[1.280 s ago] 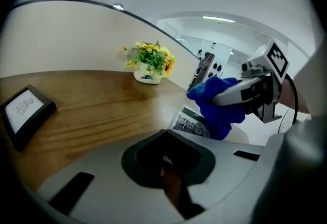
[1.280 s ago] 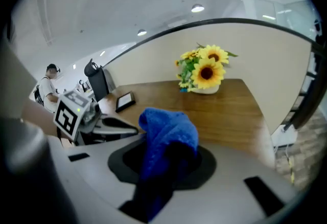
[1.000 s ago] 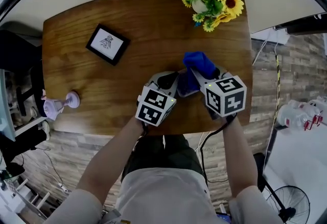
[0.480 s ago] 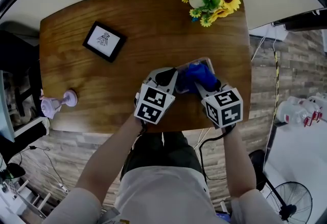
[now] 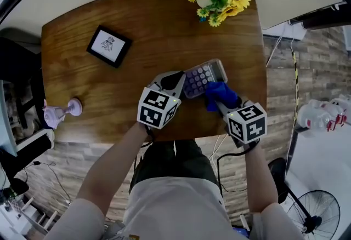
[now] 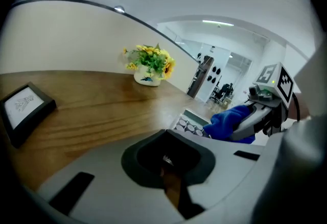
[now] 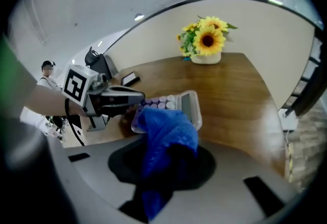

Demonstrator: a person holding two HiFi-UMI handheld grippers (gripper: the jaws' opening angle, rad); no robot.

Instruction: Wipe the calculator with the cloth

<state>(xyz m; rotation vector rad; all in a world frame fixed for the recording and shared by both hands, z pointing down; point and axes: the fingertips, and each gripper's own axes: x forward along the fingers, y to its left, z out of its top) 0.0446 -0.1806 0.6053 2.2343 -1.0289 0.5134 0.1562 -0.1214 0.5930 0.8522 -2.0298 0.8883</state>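
Here the right claw (image 5: 220,103) holds cloth (image 5: 219,92) against the calculator (image 5: 200,75).

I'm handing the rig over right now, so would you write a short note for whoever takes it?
Left gripper: shut, empty, tips against the calculator's left end, apparently steadying it.
Right gripper: shut on the blue cloth.
Calculator lies flat on the table, keys up; the cloth sits at its edge nearest the person.
Done: cloth gripped and brought to the calculator. How much is wiped cannot be told.
Left: sweep the cloth over the keys and display, then let go.
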